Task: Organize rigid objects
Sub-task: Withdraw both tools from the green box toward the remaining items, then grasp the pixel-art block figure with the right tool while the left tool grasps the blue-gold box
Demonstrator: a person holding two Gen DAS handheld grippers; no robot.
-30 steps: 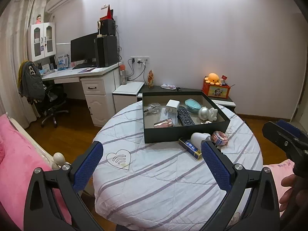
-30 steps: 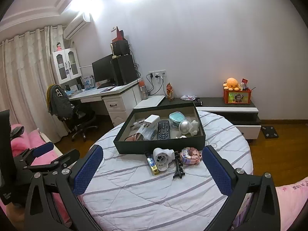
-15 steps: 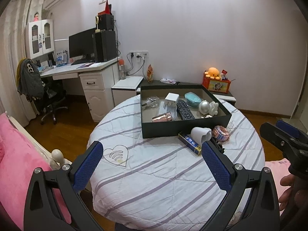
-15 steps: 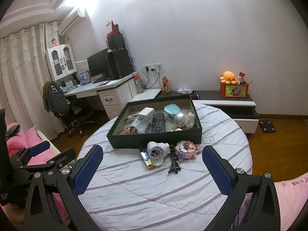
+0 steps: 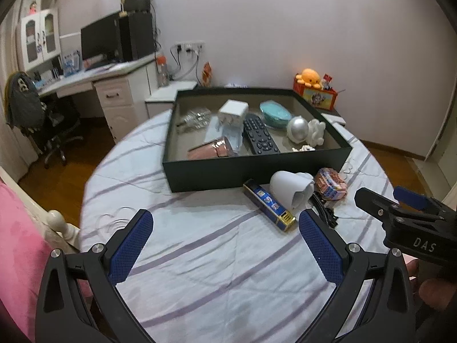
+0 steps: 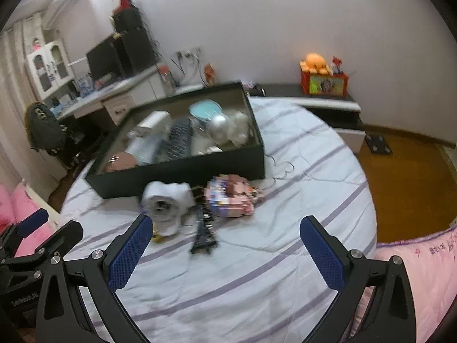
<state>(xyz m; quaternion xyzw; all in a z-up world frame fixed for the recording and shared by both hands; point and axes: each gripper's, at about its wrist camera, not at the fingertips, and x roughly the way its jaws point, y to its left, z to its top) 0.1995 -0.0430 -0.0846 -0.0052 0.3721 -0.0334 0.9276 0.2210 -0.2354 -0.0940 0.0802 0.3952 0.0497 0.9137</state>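
The right tool hangs with its blue-padded jaws spread wide and nothing between them, low over the near part of the round desk with the white, purple-striped cloth; the left tool is likewise wide open and empty, at the desk's near edge.

Just ahead of the right tool, inside the line of its jaws, lies a small black tower-shaped model, its long axis running roughly away from the tool toward the box; a white, rounded plastic gadget with a round opening lies just left of it, close to the left pad; a pink printed packet lies just right of it.

From the left tool these same pieces lie ahead and to the right; the gadget sits beside a long blue and gold flat box, whose long axis slants from the big box toward the near right.

Beyond them all stands the large dark green open box near the desk's far edge, already holding a black remote control, a silver ball and other pieces.

The right tool looks nearer and better lined up; I judge the black model or the white gadget its likely target; the right view is blurred, so which one I cannot tell.
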